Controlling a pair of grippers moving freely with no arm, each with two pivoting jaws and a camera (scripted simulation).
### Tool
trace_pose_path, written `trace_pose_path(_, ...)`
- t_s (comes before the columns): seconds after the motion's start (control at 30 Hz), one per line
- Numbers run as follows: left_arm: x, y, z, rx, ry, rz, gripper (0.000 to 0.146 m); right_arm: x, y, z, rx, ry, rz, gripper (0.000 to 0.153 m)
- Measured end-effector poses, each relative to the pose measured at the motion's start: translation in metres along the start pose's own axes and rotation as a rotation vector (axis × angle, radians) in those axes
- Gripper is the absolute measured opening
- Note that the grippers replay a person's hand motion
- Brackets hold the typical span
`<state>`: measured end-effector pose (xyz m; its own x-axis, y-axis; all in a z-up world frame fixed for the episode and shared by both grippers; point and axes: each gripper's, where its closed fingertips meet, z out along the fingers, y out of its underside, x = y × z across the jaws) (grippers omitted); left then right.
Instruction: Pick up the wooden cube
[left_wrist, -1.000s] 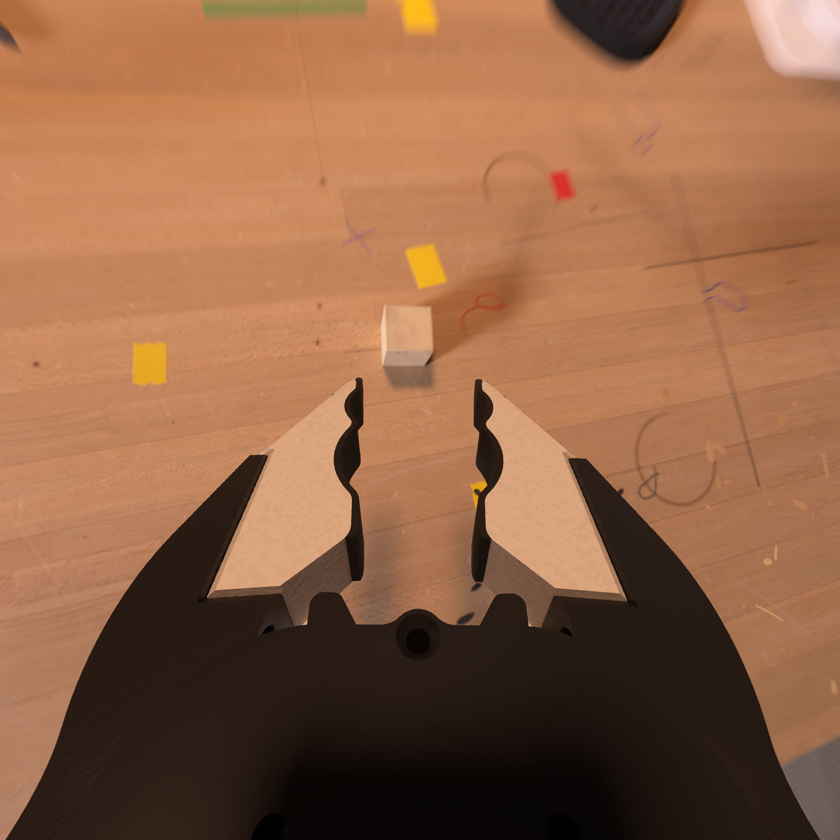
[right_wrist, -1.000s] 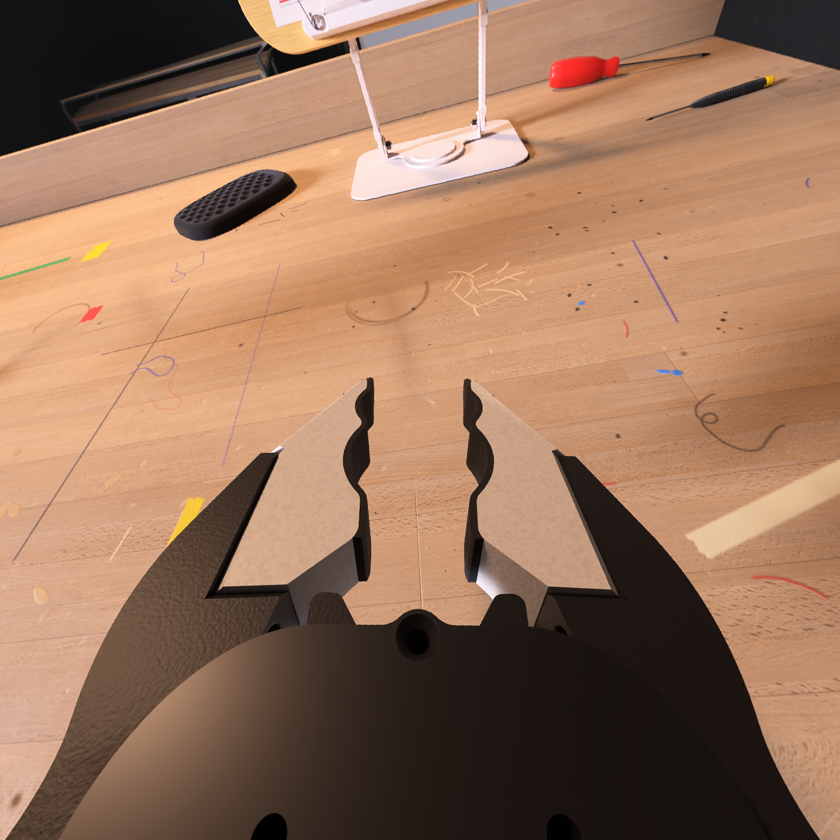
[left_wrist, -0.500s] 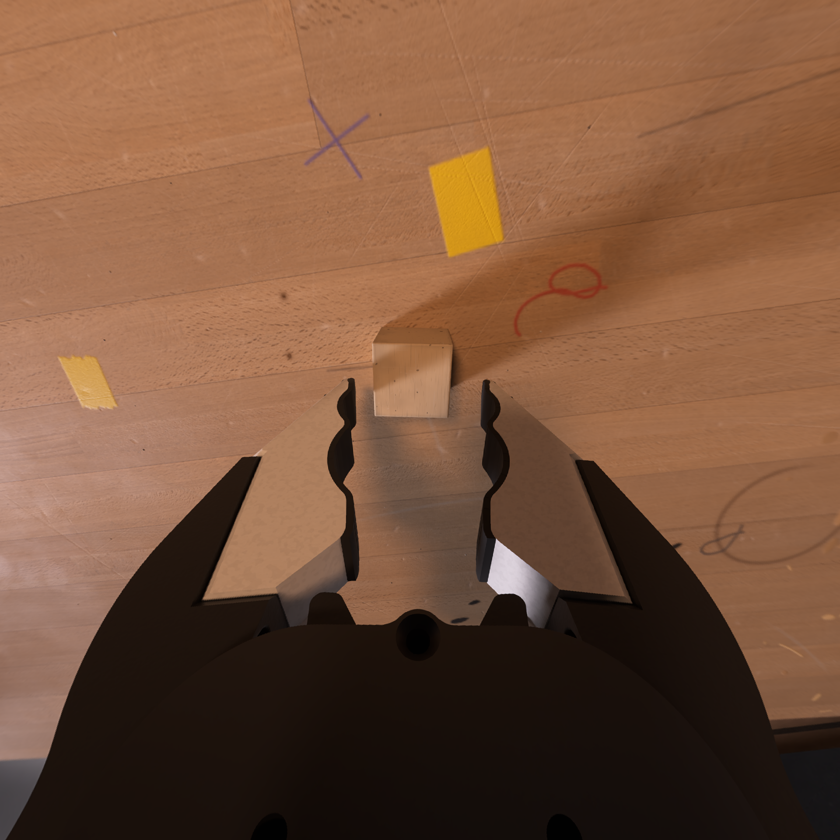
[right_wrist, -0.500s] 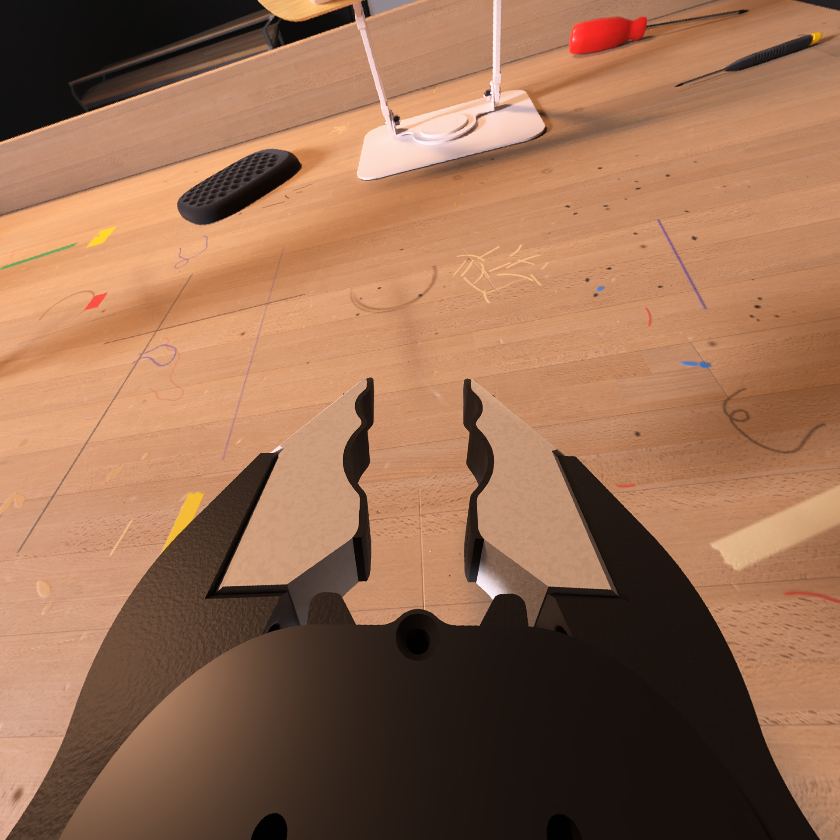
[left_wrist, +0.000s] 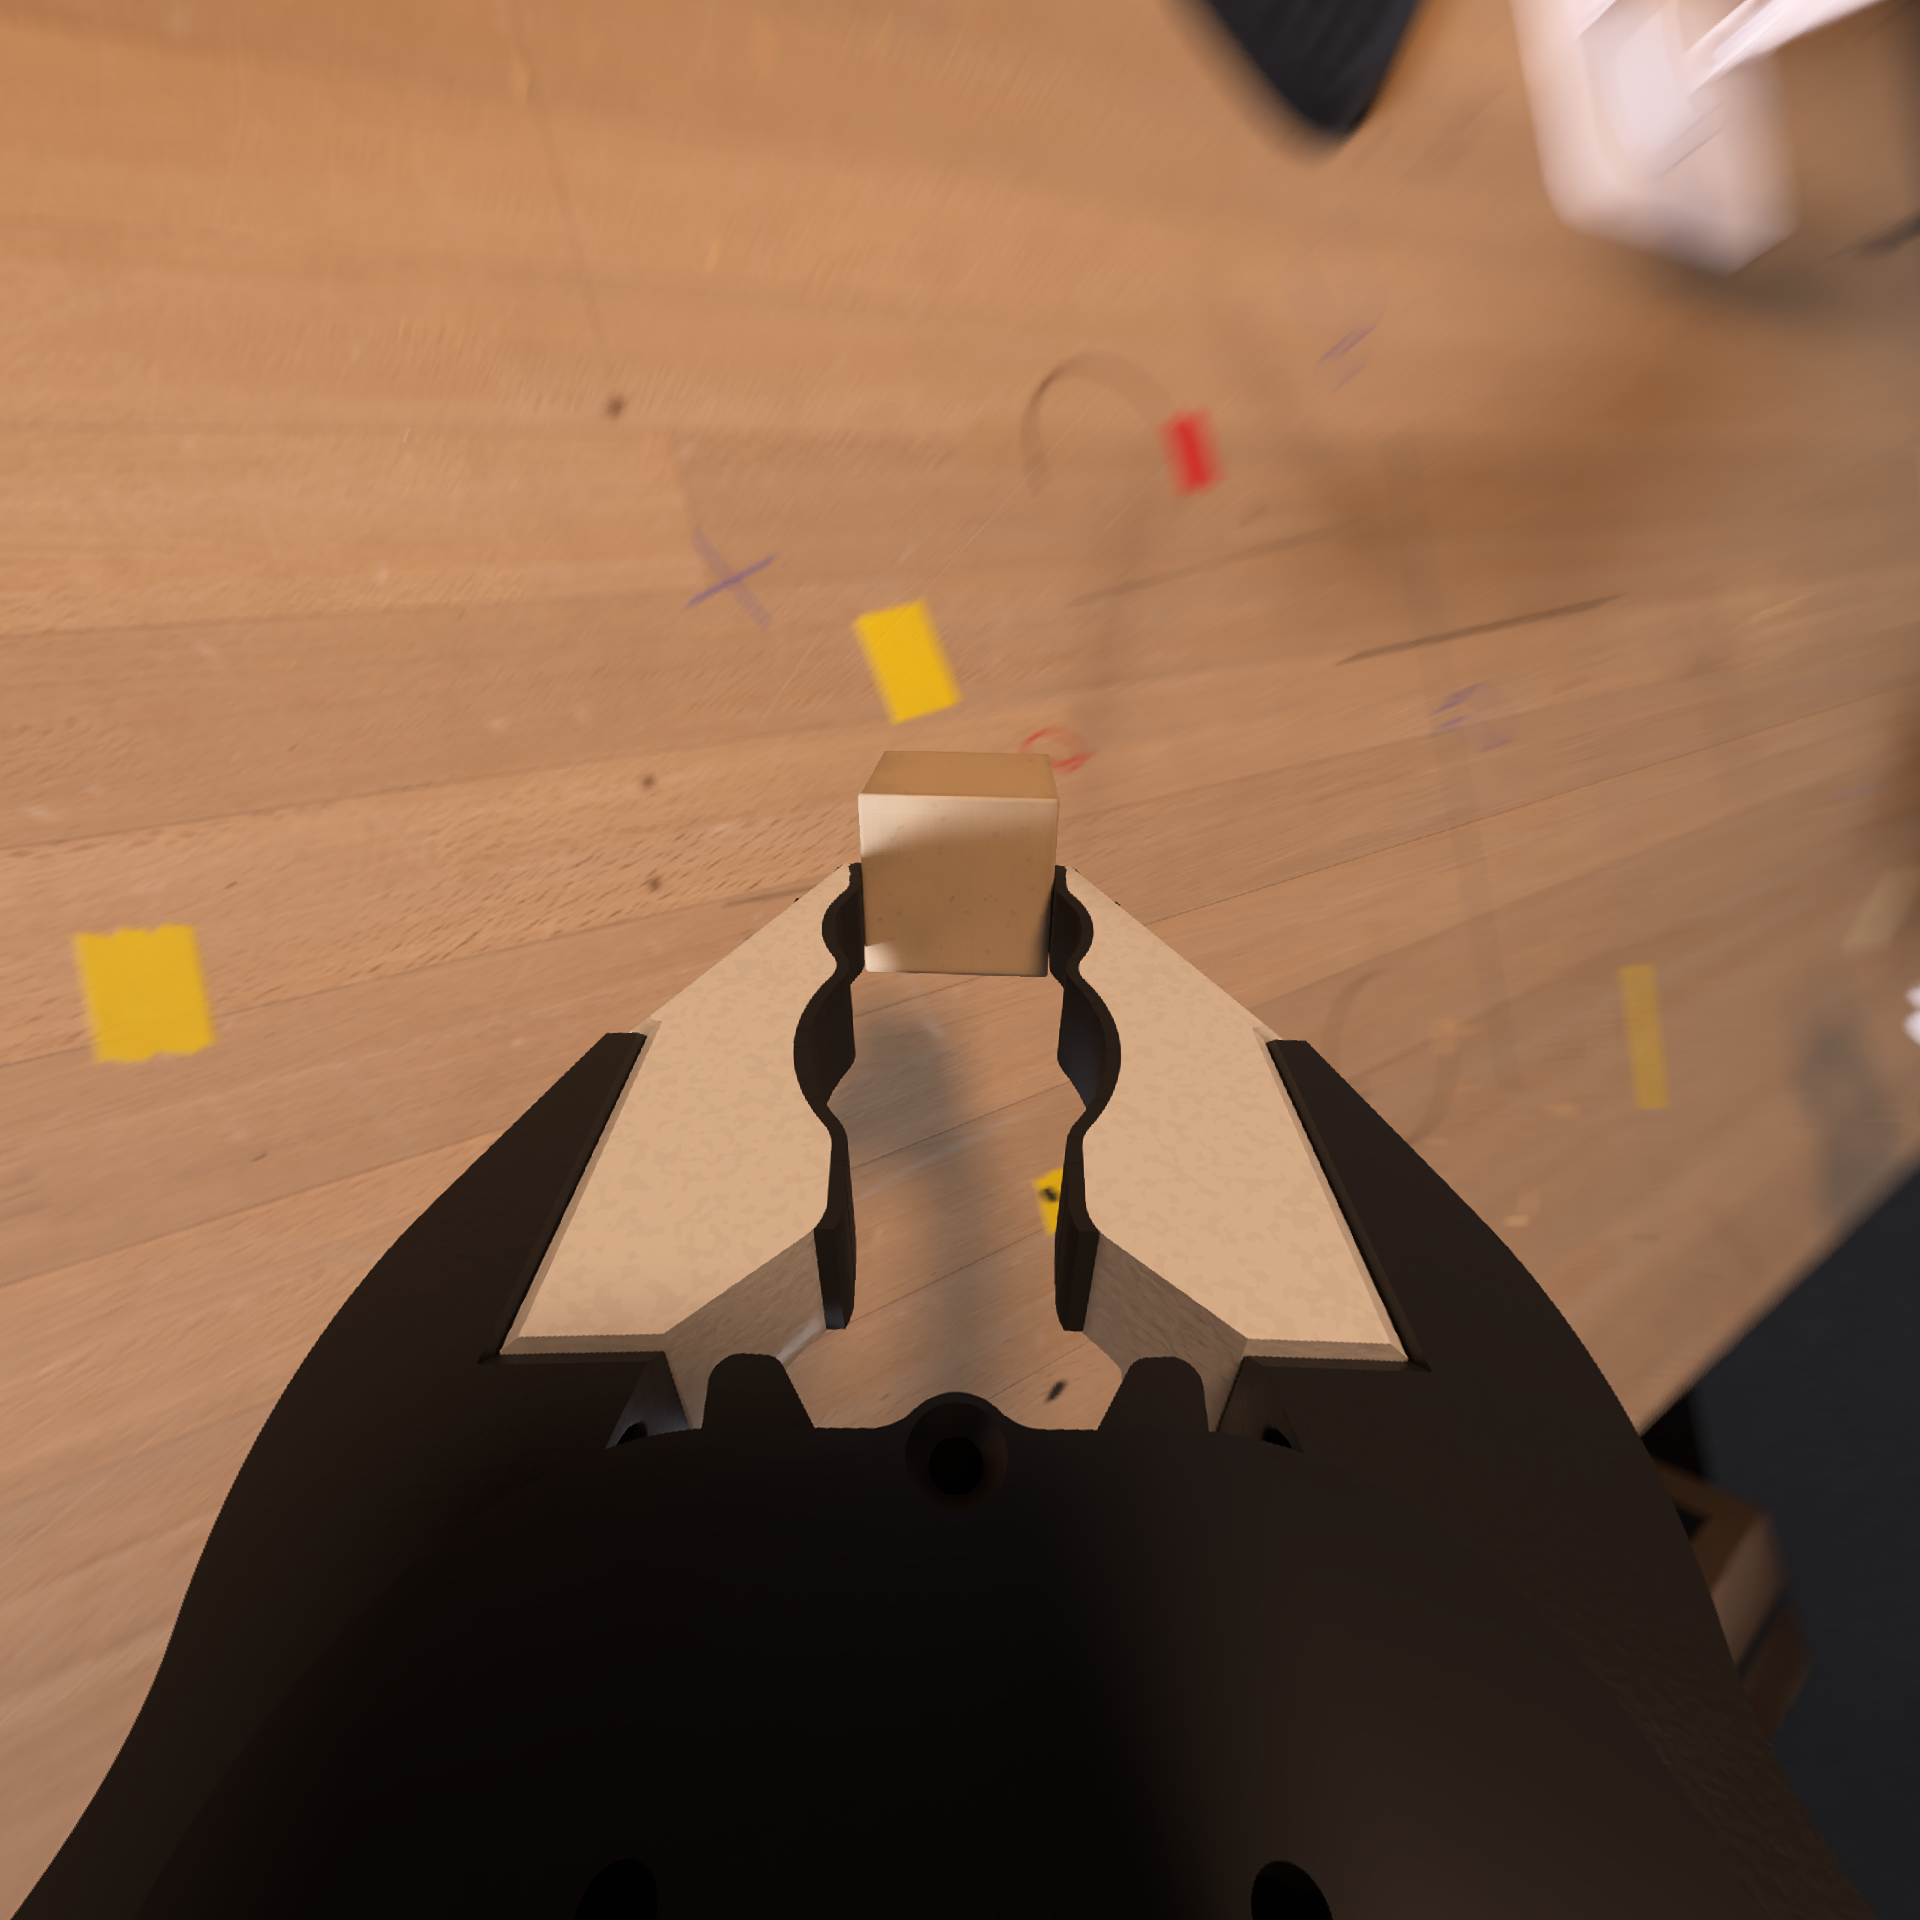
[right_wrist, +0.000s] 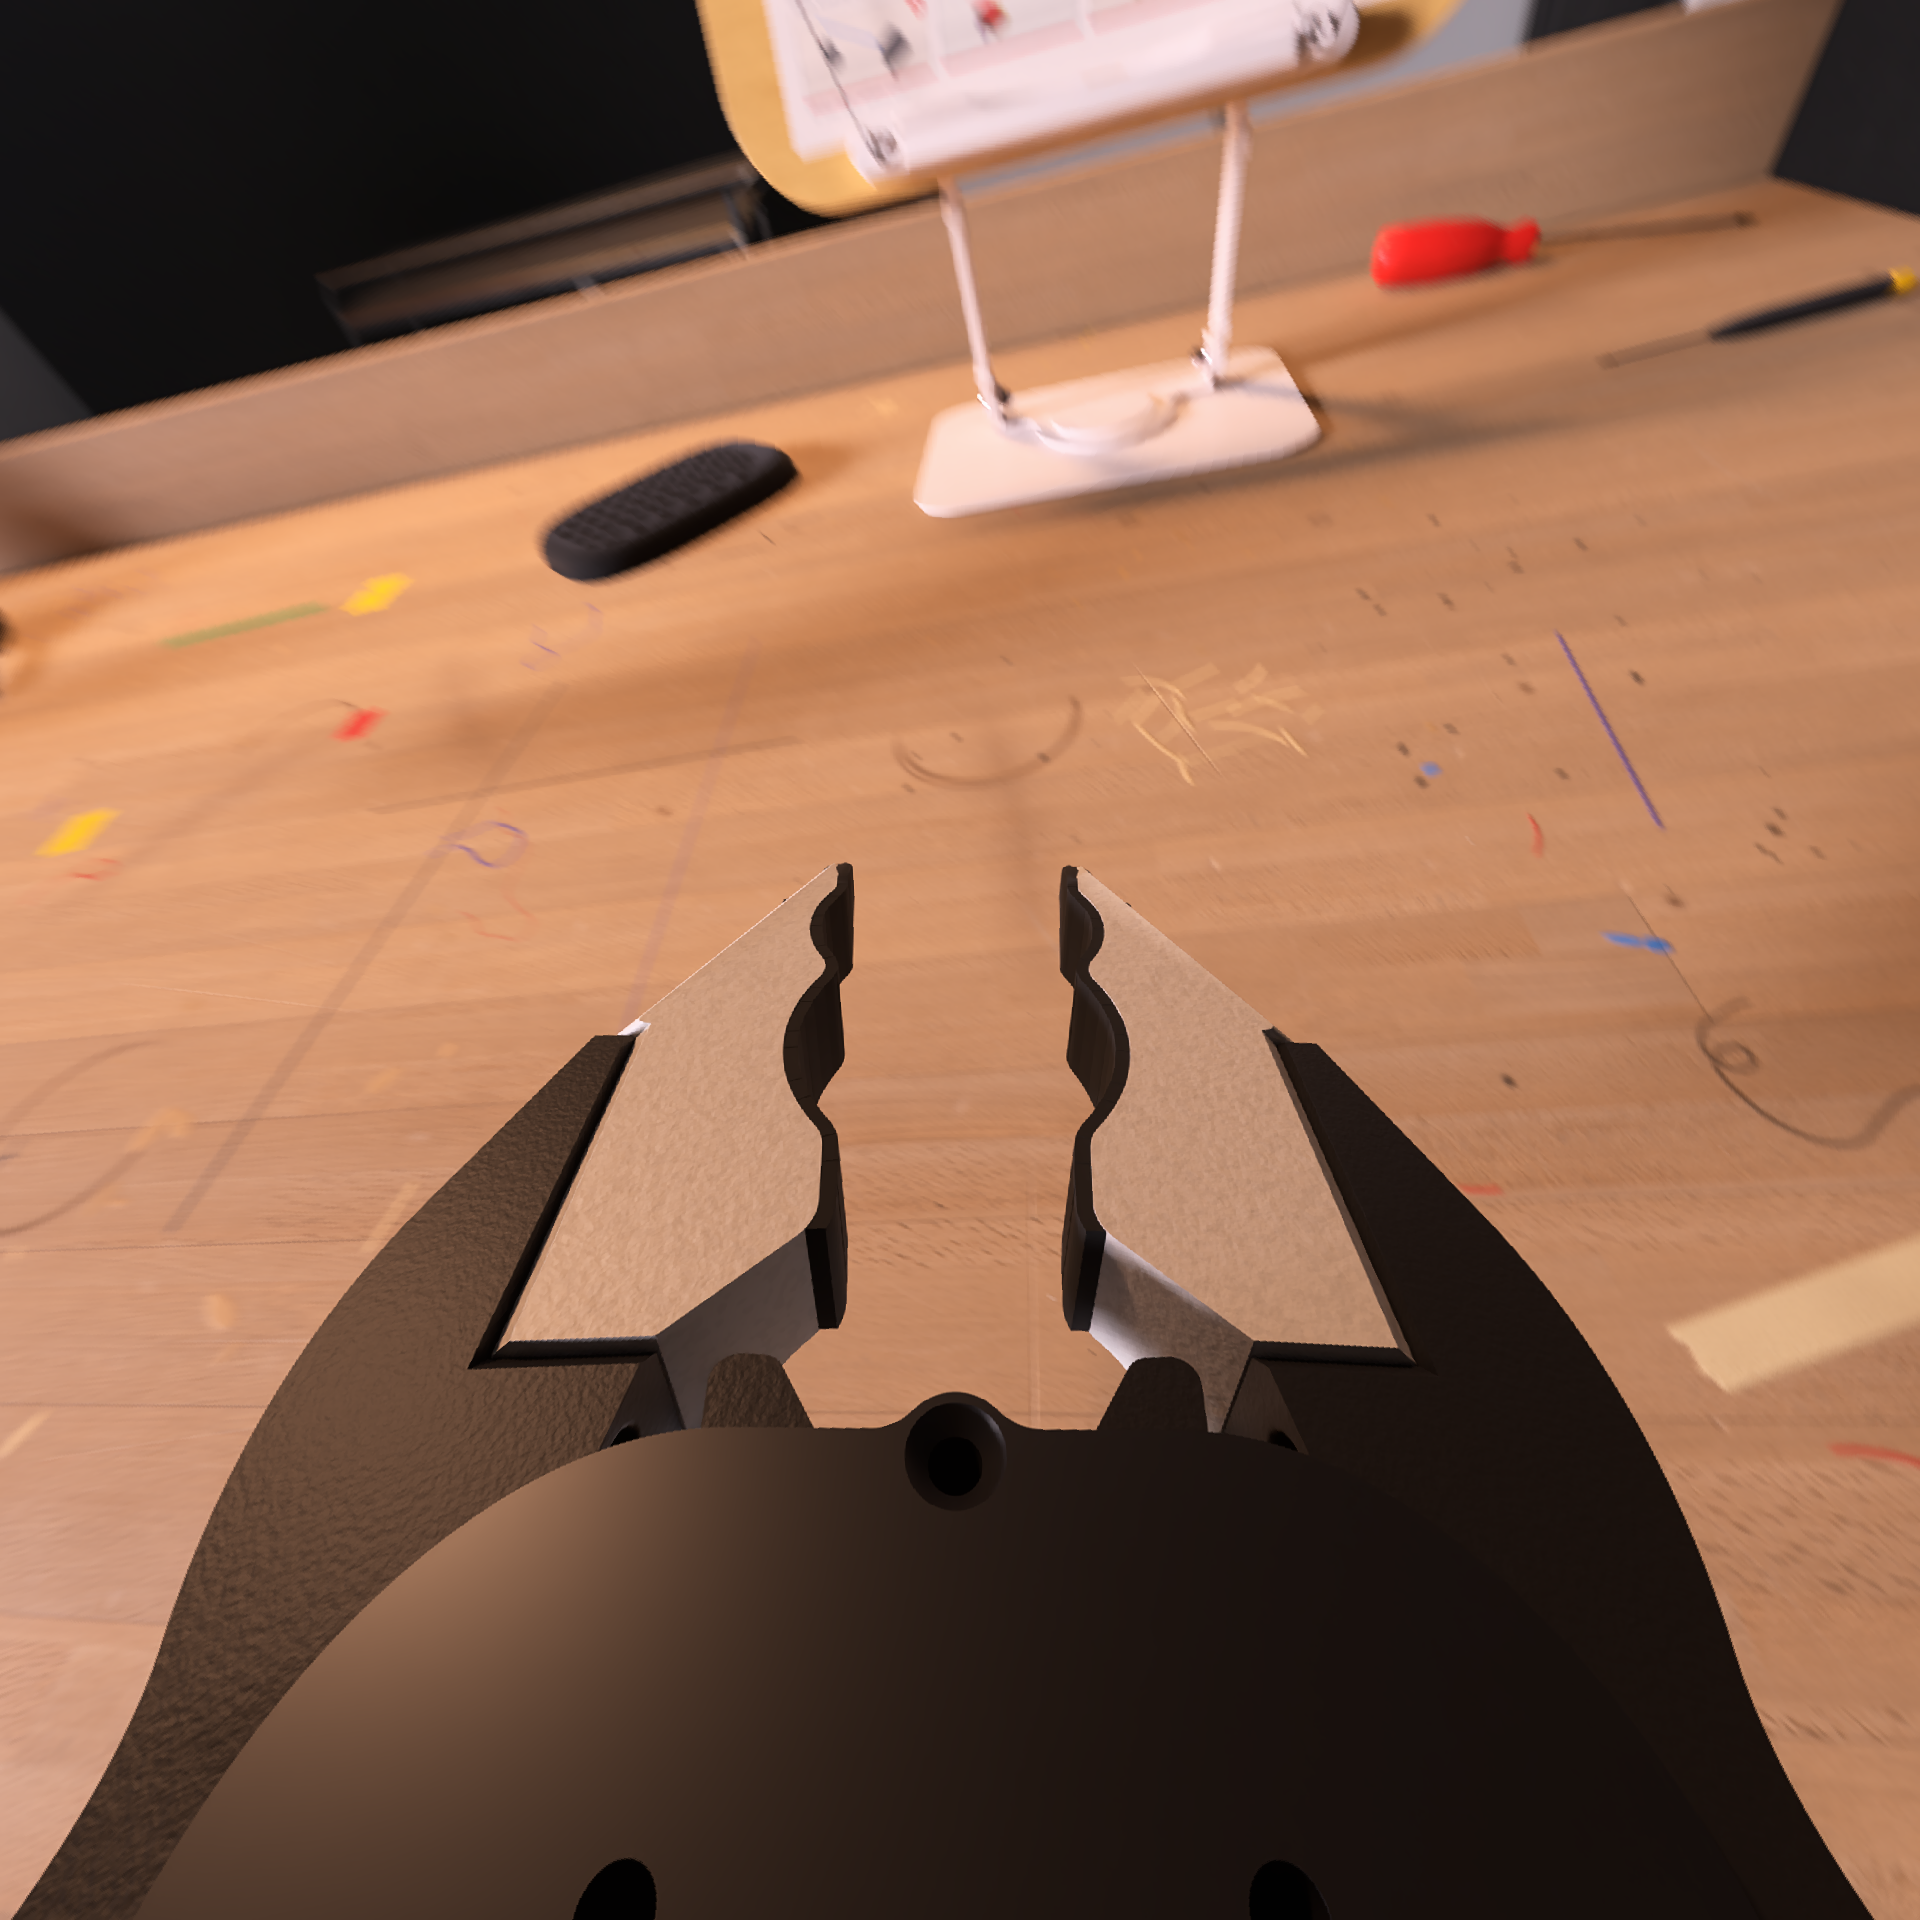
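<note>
The pale wooden cube (left_wrist: 956, 873) sits pinched between the tips of my left gripper (left_wrist: 956, 896), which is shut on it and holds it above the wooden bench (left_wrist: 364, 727); its shadow falls on the boards below. My right gripper (right_wrist: 956, 894) is open and empty, hovering over the bench (right_wrist: 1351, 935). The cube does not show in the right wrist view.
A black perforated pad (right_wrist: 665, 509) and a white stand base (right_wrist: 1122, 426) carrying a tilted board (right_wrist: 1039, 73) sit at the back. A red-handled screwdriver (right_wrist: 1455, 249) and a thin dark one (right_wrist: 1797, 307) lie far right. Yellow tape marks (left_wrist: 904, 660) dot the bench.
My left gripper has closed on the cube and risen from the bench with it. My right gripper has tilted up, so the stand and back wall show more.
</note>
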<state>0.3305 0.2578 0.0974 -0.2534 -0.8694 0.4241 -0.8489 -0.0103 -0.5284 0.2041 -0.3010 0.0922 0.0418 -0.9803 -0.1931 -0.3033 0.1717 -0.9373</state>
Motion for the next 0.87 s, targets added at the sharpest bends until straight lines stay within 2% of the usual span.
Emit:
trace_pose_path(0.13, 0.018, -0.008, -0.046, 0.255, 0.340, -0.111, 0.035, -0.046, -0.040, -0.012, 0.177, -0.163, -0.054, 0.046)
trace_pose_path(0.2, 0.025, -0.007, -0.058, 0.305, 0.467, -0.169, 0.035, -0.079, -0.059, -0.015, 0.250, -0.263, -0.125, 0.055)
trace_pose_path(0.3, 0.056, -0.005, -0.066, 0.309, 0.688, -0.235, 0.035, -0.136, -0.071, -0.006, 0.259, -0.471, -0.230, 0.060)
trace_pose_path(0.4, 0.107, 0.001, -0.052, 0.222, 0.839, -0.274, 0.035, -0.194, -0.065, 0.016, 0.189, -0.711, -0.342, 0.075)
trace_pose_path(0.5, 0.170, 0.018, -0.025, 0.083, 0.941, -0.273, 0.035, -0.237, -0.054, 0.040, 0.150, -0.827, -0.462, 0.082)
trace_pose_path(0.63, 0.242, 0.048, 0.010, -0.120, 1.094, -0.344, 0.035, -0.286, -0.034, 0.042, 0.155, -1.006, -0.498, 0.091)
trace_pose_path(0.73, 0.267, 0.067, 0.028, -0.225, 1.165, -0.375, 0.035, -0.303, -0.017, 0.041, 0.120, -1.077, -0.518, 0.092)
trace_pose_path(0.87, 0.276, 0.079, 0.039, -0.287, 1.207, -0.427, 0.035, -0.304, -0.006, 0.044, 0.111, -1.076, -0.512, 0.092)
